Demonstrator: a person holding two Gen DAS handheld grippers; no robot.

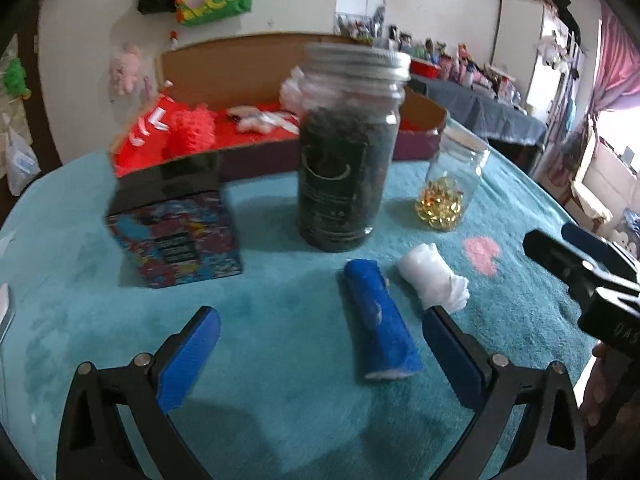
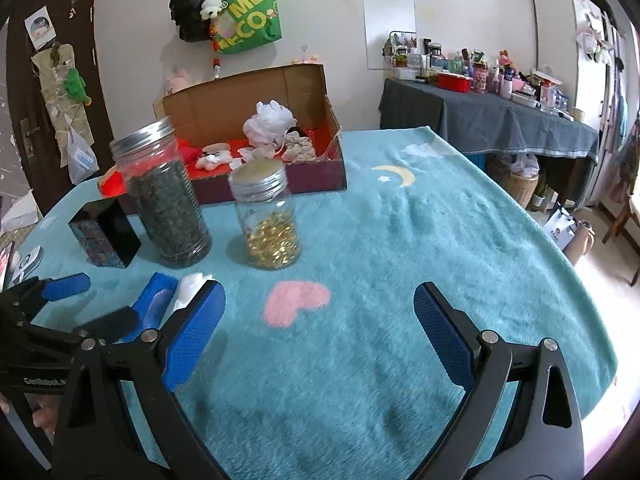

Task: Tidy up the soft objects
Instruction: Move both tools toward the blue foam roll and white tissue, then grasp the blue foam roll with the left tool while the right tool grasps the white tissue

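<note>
Left claw (image 1: pixel 320 344), fingers spread wide, empty; blue roll (image 1: pixel 382 320) lies between them toward 1 o'clock, white roll (image 1: pixel 434 278) touching beside. Right claw (image 2: pixel 320 332) likewise apart over bare bench (image 2: pixel 400 240). Risk: closing may snag both rolls or nudge the dark jar (image 1: pixel 346 152) at 12 o'clock.

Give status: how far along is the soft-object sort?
Done: white mesh puff and other soft items already lie in the cardboard box. In hand: nothing; left hand-held gripper brackets the blue roll, open. Left: blue roll and white roll on the blanket.
</note>
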